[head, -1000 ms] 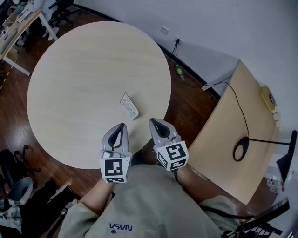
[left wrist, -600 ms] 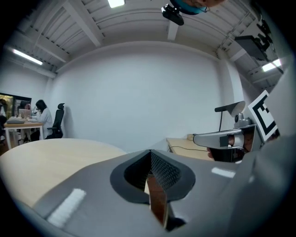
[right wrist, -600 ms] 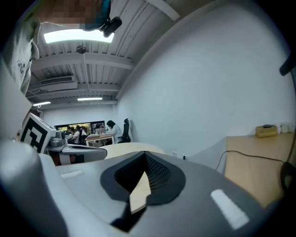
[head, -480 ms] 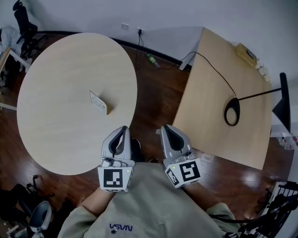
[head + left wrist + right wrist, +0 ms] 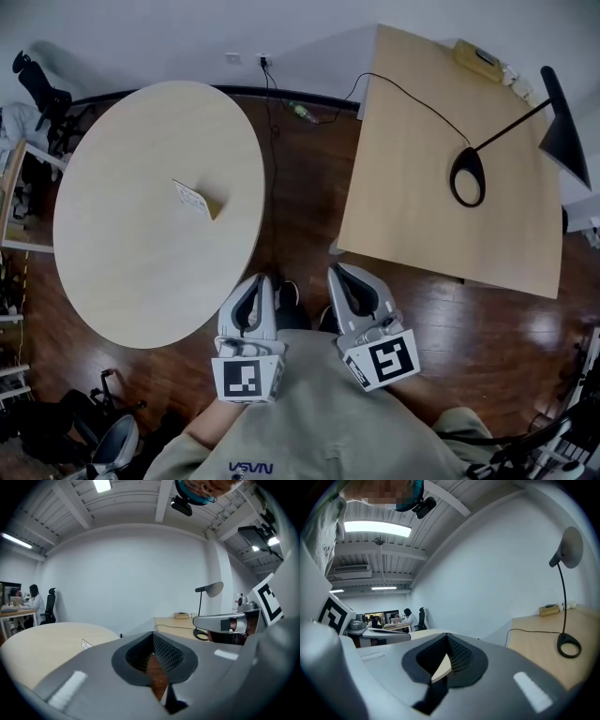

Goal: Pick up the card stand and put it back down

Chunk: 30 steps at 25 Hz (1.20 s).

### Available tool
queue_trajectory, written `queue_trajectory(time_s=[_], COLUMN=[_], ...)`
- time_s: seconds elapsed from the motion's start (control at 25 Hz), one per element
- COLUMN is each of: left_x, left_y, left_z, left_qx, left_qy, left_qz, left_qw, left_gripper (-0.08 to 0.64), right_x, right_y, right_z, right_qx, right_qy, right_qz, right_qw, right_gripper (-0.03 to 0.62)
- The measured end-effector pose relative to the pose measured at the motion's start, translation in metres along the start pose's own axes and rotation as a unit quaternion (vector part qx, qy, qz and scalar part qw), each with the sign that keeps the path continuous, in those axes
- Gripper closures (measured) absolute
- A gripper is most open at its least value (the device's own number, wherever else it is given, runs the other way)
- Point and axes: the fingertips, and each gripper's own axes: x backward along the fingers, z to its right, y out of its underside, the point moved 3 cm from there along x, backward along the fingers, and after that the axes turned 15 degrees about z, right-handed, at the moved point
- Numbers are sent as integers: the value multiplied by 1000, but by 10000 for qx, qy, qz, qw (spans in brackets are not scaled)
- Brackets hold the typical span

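Far left, the round counter (image 5: 131,253) has just one thing on it: the card stand (image 5: 195,199). It's on its base with the printed face up, a bit toward 3 o'clock from the counter's middle, and nothing is touching it. It's free to grab, but nobody's on it right now.

The left hand-held gripper (image 5: 255,284) is tucked in by the person's chest, just past the round counter's edge. It points roughly 12 o'clock, with the stand off at about 11 and well apart from it. Its own view shows the jaws clenched together with nothing between them, only floor (image 5: 300,187) showing through the hollow.

The right hand-held gripper (image 5: 340,275) is alongside it, also clenched and empty, over the strip of floor between the two counters. To me this looks like a neutral carry pose rather than a reach.

Far right is the square counter (image 5: 422,216), with a lamp (image 5: 467,176) and its cord, which has nothing to do with the job.
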Motion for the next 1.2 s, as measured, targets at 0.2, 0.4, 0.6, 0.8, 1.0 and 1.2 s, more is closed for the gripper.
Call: queue_trajectory(time_s=[0.2,0.4,0.6,0.8,1.0,1.2], left_x=[-2,-12,-19,-22,-21,-20], left_y=[8,6,2,0,4,5], left_z=[-10,-21,-30,-27,-24,-16], left_qx=[-127,-136,-111,-123,-147,-164], left_qy=[443,856,1020,1150,1160,1163], left_qz=[-80,-108,52,66,44,52], left_qw=[9989,9962,9947,9933,9931,9931], left_gripper=[552,554,554,552,552,552], right_x=[4,-4,-8,-6,-2,3], right_y=[-1,-7,-10,-4,-1,-2], right_z=[-8,-12,-12,-12,-8,-8], right_qx=[189,253,342,312,262,288], right_qy=[248,659,965,1028,1100,1056], right_qz=[8,176,273,147,144,144], right_qw=[9995,9973,9944,9941,9935,9939], right_gripper=[592,592,592,592,592,592])
